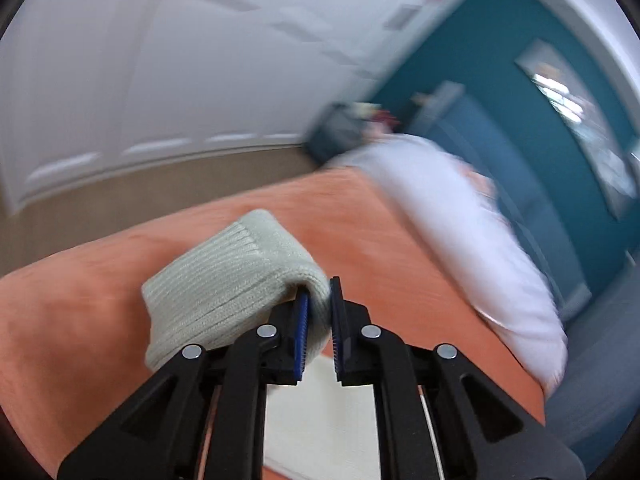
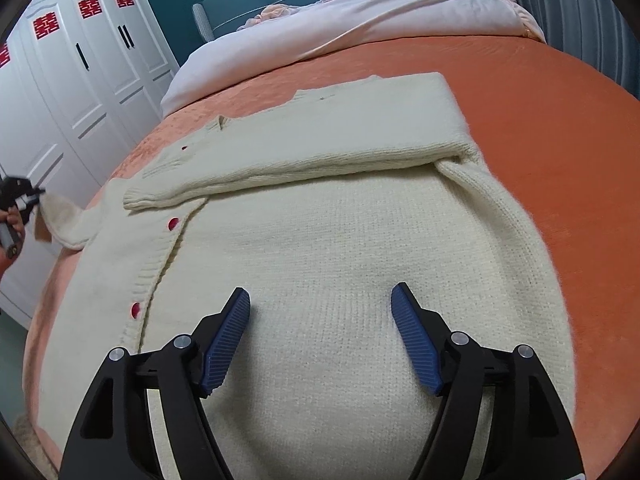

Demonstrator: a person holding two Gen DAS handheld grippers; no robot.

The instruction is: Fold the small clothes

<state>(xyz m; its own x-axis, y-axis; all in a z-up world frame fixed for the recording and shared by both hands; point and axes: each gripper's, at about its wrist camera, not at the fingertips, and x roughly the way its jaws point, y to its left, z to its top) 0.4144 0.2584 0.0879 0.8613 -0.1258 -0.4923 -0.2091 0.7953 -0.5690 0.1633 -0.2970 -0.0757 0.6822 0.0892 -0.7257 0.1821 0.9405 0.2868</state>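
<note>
Cardigan (image 2: 320, 240): cream knit spread flat on an orange bed (image 2: 540, 92); one sleeve (image 2: 300, 168) already laid across the chest.
Left claw (image 1: 319, 322): clamped on the other sleeve's cuff (image 1: 228, 276), lifted off the bed, likely to fold it inward.
Right claw (image 2: 320, 340): gaping wide above the body panel, gripping nothing; seemingly poised to steady it.

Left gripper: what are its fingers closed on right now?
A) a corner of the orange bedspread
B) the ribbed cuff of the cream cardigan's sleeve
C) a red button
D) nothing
B: in the left wrist view the left gripper has its fingers pinched on the ribbed cuff of the cream cardigan, lifted above the orange bedspread.
</note>
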